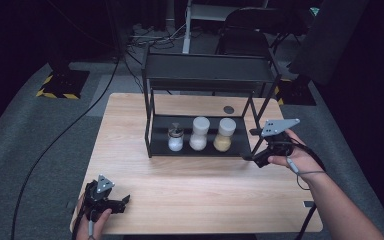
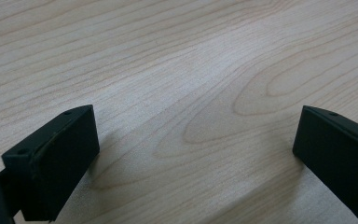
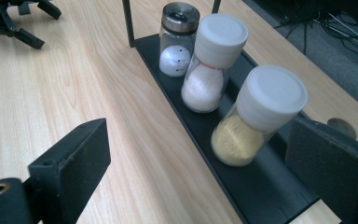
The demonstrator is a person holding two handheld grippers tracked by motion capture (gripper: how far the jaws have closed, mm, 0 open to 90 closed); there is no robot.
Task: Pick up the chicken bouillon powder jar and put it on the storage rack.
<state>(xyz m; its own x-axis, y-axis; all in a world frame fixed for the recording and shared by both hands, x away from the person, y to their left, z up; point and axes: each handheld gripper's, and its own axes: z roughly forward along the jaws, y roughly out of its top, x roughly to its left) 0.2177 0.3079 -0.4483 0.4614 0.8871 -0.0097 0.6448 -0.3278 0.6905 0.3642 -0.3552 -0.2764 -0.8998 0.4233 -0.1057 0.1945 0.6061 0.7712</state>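
Note:
A black two-shelf rack stands at the back middle of the wooden table. Its bottom shelf holds three jars in a row: a metal-lidded glass shaker, a white-lidded jar of white grains, and a white-lidded jar of yellow grains. My right gripper hovers open at the rack's right end, with the yellow jar just ahead, near its right jaw. My left gripper rests open over bare wood at the front left corner.
The rack's top shelf is bare, and its thin posts frame the lower shelf. A small dark disc lies on the table behind the rack. Beyond the table are a chair, floor cables and dark carpet.

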